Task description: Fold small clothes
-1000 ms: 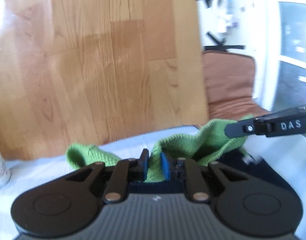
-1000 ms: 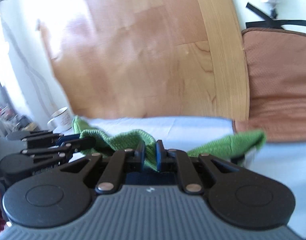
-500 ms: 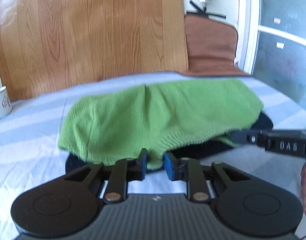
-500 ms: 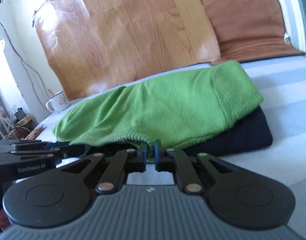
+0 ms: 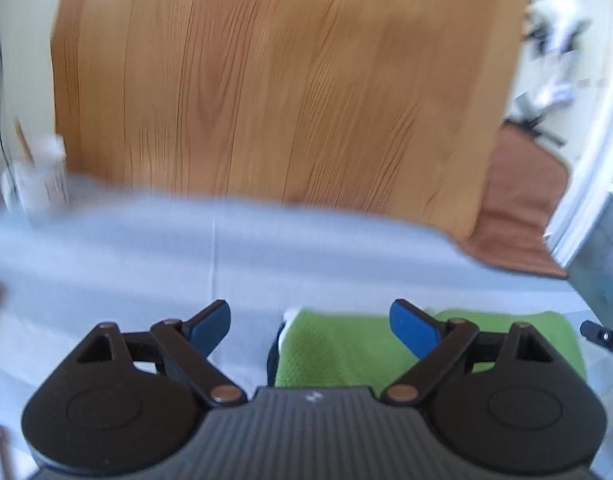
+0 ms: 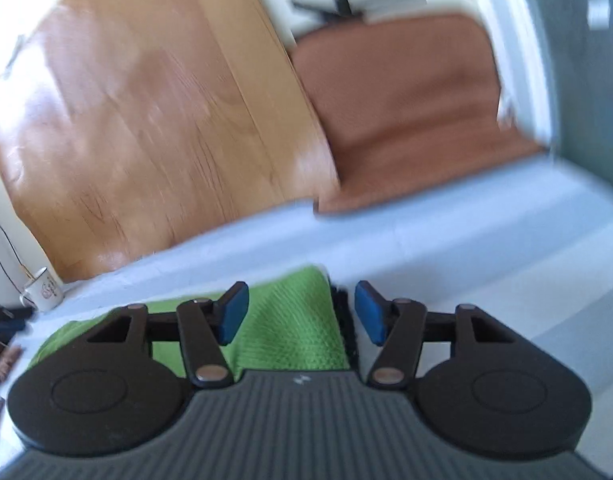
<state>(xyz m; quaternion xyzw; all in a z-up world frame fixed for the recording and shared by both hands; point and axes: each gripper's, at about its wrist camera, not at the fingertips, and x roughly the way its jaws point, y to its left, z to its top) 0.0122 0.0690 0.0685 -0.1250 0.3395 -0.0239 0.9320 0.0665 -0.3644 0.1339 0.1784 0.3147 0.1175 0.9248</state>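
Observation:
A green knitted garment [image 5: 338, 352] lies folded on a dark navy garment [image 5: 273, 356] on the pale blue bed sheet [image 5: 146, 264]. My left gripper [image 5: 309, 326] hangs over the green garment's left end, its jaws opening wide, the blue pads [image 5: 412, 328] clear of the cloth. In the right wrist view the green garment [image 6: 290, 332] lies below my right gripper [image 6: 300, 316], whose jaws are opening too, with nothing pinched between them. The navy edge [image 6: 344, 320] shows at the green garment's right side. The right gripper's tip [image 5: 602, 336] pokes in at the left wrist view's right edge.
A wooden headboard [image 5: 266, 92] stands behind the bed, with a brown cushion [image 6: 406, 104] to its right. A white mug [image 6: 42, 290] stands at the bed's far left corner. Dark clutter [image 6: 2, 320] lies at the left edge. Both views are motion-blurred.
Both grippers let go of the green garment's hem and opened. The garment, lifted a second ago, now lies flat on the navy one. Both grippers pulled back and sank.

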